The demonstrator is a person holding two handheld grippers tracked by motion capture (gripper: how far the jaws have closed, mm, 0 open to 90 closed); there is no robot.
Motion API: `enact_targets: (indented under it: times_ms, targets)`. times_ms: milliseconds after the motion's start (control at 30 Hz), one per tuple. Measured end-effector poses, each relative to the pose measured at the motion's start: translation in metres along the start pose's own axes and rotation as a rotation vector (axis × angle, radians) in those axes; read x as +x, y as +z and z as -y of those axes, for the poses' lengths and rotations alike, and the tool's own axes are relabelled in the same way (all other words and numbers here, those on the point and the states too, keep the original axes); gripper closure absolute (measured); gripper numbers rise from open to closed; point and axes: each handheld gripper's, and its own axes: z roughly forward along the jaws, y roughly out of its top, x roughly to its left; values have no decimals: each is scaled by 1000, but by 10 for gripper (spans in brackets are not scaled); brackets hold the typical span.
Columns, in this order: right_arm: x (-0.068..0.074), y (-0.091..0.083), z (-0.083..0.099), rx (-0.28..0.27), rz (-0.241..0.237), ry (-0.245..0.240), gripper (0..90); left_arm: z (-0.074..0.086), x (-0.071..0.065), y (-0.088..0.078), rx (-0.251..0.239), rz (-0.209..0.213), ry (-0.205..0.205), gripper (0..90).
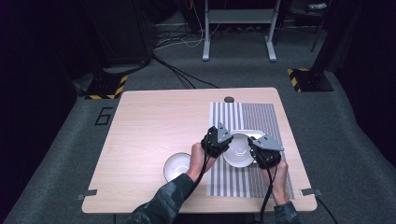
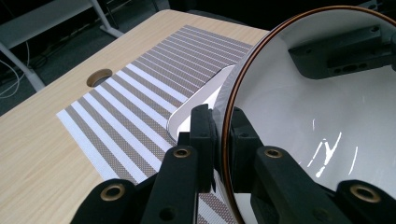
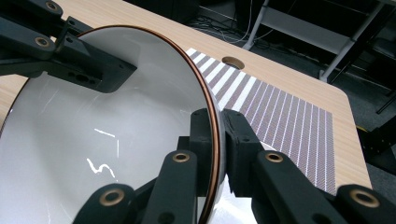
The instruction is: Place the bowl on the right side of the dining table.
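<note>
Black jaws of the left gripper pinch the copper-edged rim of a white bowl, one jaw inside the rim and one outside. From the opposite side, the right gripper clamps the same rim the same way, so both grippers grasp the bowl between them. In the high view the bowl sits over the striped mat on the right half of the table, with the left gripper at its left edge and the right gripper at its right edge.

Just behind the bowl lies a white tray, partly hidden by it; its rounded corner shows past the left gripper's jaws. A second bowl stands on bare wood to the left of the mat, close beside the left forearm, which covers part of its rim. A round cable hole sits at the table's far edge, just beyond the mat. Metal clips hold the near corners of the table.

On the dark floor left of the table a "6" is marked. Yellow-and-black hazard tape edges two floor plates beyond the table.
</note>
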Motion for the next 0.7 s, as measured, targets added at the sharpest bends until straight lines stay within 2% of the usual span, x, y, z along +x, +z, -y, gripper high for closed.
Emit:
enact_targets:
  times_ms: [367,700]
  targets:
    - [-8,3,5,7,9,17,828,-7,-3,10,40,3,-3,831]
    - [-21,1,5,11,14,25,824,-19,-11,20,60,-12,-7,832]
